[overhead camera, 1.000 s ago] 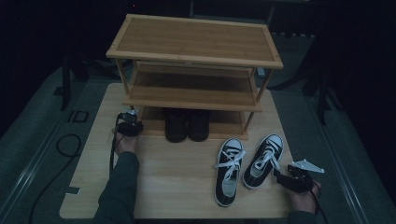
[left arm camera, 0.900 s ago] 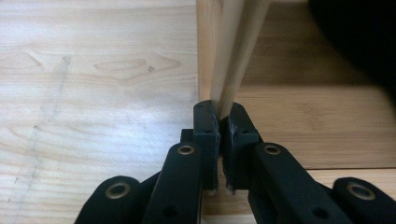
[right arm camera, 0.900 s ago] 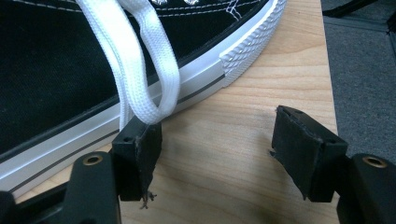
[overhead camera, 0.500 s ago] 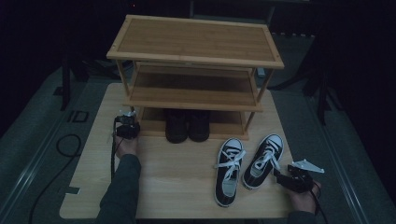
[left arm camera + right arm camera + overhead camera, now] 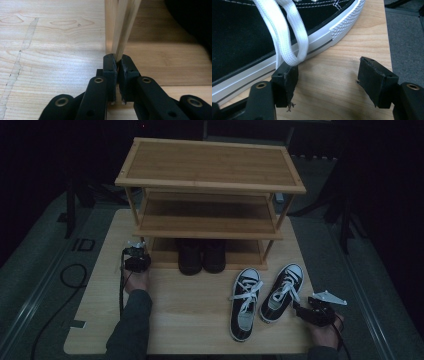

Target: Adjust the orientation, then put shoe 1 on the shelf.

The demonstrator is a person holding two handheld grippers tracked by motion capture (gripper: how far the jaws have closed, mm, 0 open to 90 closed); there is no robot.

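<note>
— Where was the left gripper (image 5: 136, 251)?
— At the shoe rack (image 5: 210, 185), its jaws just eased but clamped on the front left leg (image 5: 119, 42).

— And the right gripper (image 5: 328, 77)?
— Jaws wide, holding nothing, just beside the right sneaker (image 5: 282, 290) on the table (image 5: 190, 315); a white lace (image 5: 292, 47) draped over one jaw.

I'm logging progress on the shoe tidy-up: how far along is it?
Done: a dark pair sits on the rack's bottom shelf. In hand: the left hand-held gripper clamps the rack's front leg, its jaws having just been closing and reopening slightly; the right hand-held gripper is open beside a black-and-white sneaker. Left: both sneakers remain on the table.
</note>
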